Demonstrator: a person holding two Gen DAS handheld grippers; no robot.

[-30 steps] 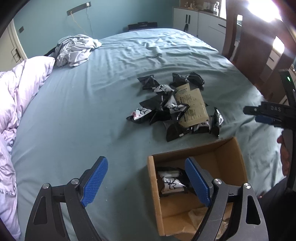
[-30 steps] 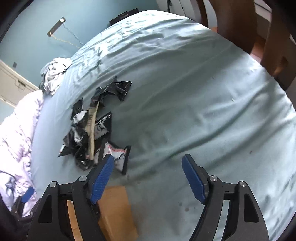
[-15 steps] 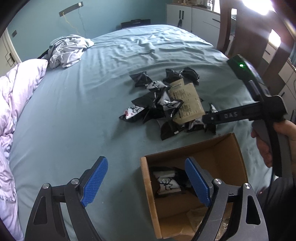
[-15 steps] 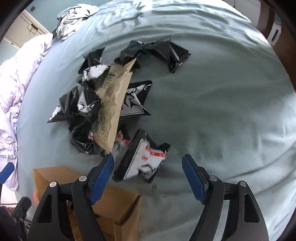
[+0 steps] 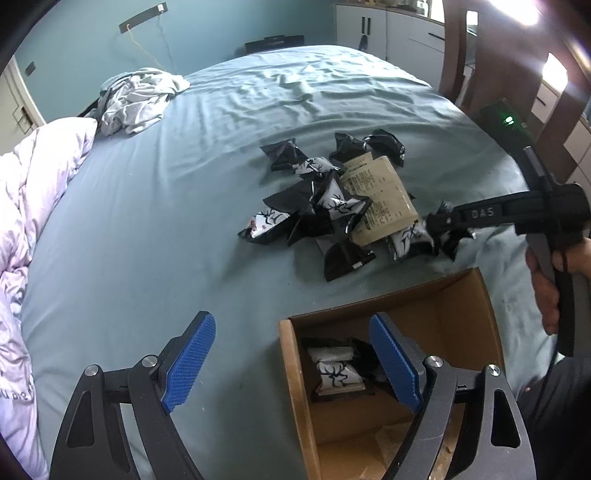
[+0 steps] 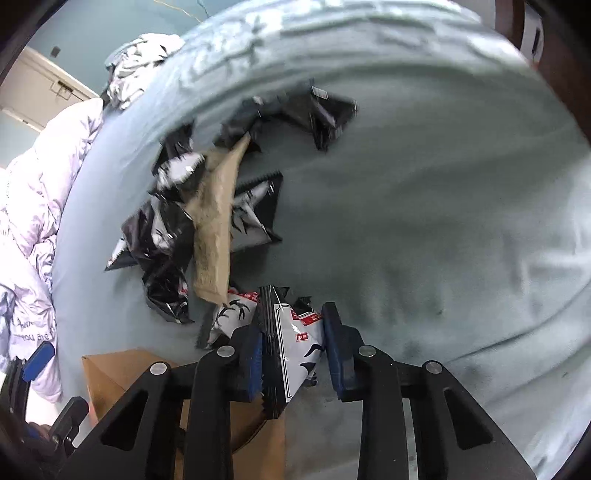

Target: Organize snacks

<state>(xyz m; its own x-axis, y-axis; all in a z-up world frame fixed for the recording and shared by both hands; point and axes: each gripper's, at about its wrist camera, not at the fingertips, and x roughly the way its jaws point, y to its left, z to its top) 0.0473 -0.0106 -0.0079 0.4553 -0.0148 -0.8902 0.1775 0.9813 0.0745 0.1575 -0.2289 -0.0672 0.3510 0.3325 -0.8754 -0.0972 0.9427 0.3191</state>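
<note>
A pile of black-and-white snack packets (image 5: 332, 206) with one tan packet (image 5: 384, 199) on top lies on the blue bed. In front of it stands an open cardboard box (image 5: 461, 306) with a few packets (image 5: 336, 373) inside. My right gripper (image 6: 291, 321) is at the pile's near edge, its jaws closing, and its pads pinch a black-and-white snack packet (image 6: 295, 354) that stands on edge. My left gripper (image 5: 291, 362) hangs open over the box's left wall with nothing between its fingers.
A white duvet (image 5: 33, 206) is bunched along the bed's left side, and a crumpled cloth (image 5: 136, 99) lies at the far left. A wooden chair (image 5: 491, 55) and white cabinets (image 5: 376, 26) stand beyond the right edge. A hand (image 5: 546, 280) holds the right gripper's handle.
My right gripper swung in over the pile's near edge, came down and closed its wide jaws around one packet. The left gripper stayed put and open.
</note>
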